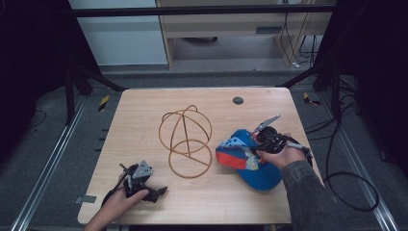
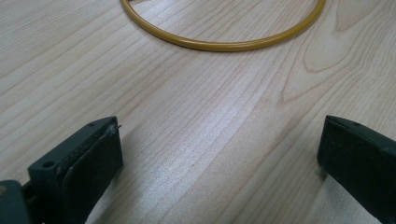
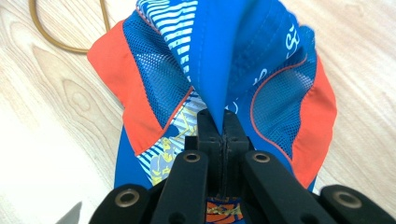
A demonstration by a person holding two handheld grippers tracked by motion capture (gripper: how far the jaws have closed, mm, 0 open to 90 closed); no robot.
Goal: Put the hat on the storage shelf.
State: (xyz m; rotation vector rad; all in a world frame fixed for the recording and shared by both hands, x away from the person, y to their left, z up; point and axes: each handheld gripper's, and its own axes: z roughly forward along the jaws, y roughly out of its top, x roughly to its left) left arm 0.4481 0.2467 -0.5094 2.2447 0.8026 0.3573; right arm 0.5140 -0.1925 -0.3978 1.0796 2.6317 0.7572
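**One cap pinched, one wire frame standing by**

On the table (image 1: 144,103) there are two things to count: one cap (image 1: 248,161) and one wire frame (image 1: 185,141). The cap is blue with orange panels and mesh, and lies at the right side of the table, just right of the frame and close to it. The frame is a single piece of yellow-brown wire: a flat ring on the wood with arched loops rising from it, near the table's middle.

Two grippers are at work, one in each hand. The right gripper (image 3: 217,122) is clenched on a fold of the cap's blue cloth; in the right gripper view the two black jaws meet with the fabric pinched between them. The right hand (image 1: 281,154) sits over the cap.

The left gripper (image 2: 219,154) rests near the table's front left, well apart from the cap. Its jaws stand wide, with bare wood between them, and part of the frame's ring (image 2: 224,44) lies ahead of them.

One dark round spot (image 1: 237,100) marks the table's far edge.
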